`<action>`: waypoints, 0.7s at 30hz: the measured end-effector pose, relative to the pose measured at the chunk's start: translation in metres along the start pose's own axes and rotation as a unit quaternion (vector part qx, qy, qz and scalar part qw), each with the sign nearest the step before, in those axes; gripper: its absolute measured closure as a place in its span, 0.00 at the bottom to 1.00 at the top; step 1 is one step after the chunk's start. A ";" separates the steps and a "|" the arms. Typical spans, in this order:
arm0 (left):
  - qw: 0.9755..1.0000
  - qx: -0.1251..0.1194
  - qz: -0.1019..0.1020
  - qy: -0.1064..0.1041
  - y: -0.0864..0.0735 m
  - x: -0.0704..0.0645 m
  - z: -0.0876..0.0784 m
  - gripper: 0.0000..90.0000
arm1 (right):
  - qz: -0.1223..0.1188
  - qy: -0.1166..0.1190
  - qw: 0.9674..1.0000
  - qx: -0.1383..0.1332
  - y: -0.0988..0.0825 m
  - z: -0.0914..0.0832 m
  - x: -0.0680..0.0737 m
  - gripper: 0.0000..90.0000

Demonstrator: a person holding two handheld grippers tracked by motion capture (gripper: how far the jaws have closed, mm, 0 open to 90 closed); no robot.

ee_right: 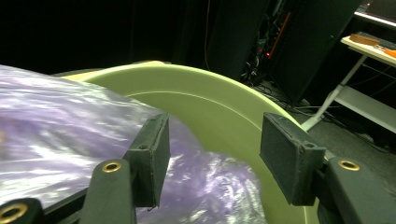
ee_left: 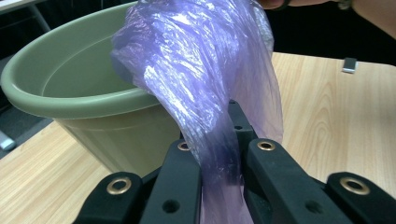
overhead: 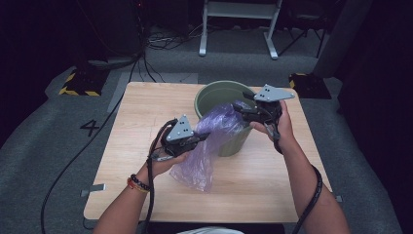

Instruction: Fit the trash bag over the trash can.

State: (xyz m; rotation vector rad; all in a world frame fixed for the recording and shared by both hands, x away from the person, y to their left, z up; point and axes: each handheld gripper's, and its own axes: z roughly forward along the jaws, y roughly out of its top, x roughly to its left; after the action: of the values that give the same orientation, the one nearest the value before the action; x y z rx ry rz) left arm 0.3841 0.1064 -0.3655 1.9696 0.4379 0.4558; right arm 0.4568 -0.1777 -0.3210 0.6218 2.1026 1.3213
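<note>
We work at the table [overhead: 146,195], where the green bin [overhead: 214,95] stands toward the far side with its mouth up – set there, we judge, so a liner can be spread over its rim. The purple bag [overhead: 214,141] hangs from the bin's near rim and trails down onto the tabletop; its top lies partly inside the mouth, the rest outside, so the lining looks barely begun.

Our left gripper [overhead: 200,137] holds the bag just beside the bin's near wall, jaws clamped on a gathered fold of film – probably to keep the bag from sliding off. The left forearm comes in low, gripper pointing toward the bin.

Our right gripper [overhead: 243,110] sits at the rim, aimed across the mouth. Its jaws stand apart, film lying under them but not pinched.
</note>
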 end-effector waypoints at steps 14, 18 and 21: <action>1.000 -0.004 -0.016 -0.002 0.007 0.004 0.006 0.94 | -0.021 0.059 0.997 -0.039 -0.006 -0.032 0.023 0.44; 1.000 -0.002 -0.016 -0.003 0.009 0.003 0.008 0.94 | -0.038 0.084 0.995 -0.046 -0.010 -0.039 0.033 0.42; 1.000 -0.002 -0.017 -0.003 0.010 0.004 0.010 0.94 | -0.048 0.103 0.992 -0.047 -0.013 -0.043 0.040 0.42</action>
State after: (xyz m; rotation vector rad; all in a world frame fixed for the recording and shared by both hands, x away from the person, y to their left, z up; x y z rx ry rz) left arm 0.3931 0.0967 -0.3596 1.9562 0.4653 0.4277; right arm 0.3971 -0.1841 -0.3266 0.3515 2.1865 1.4733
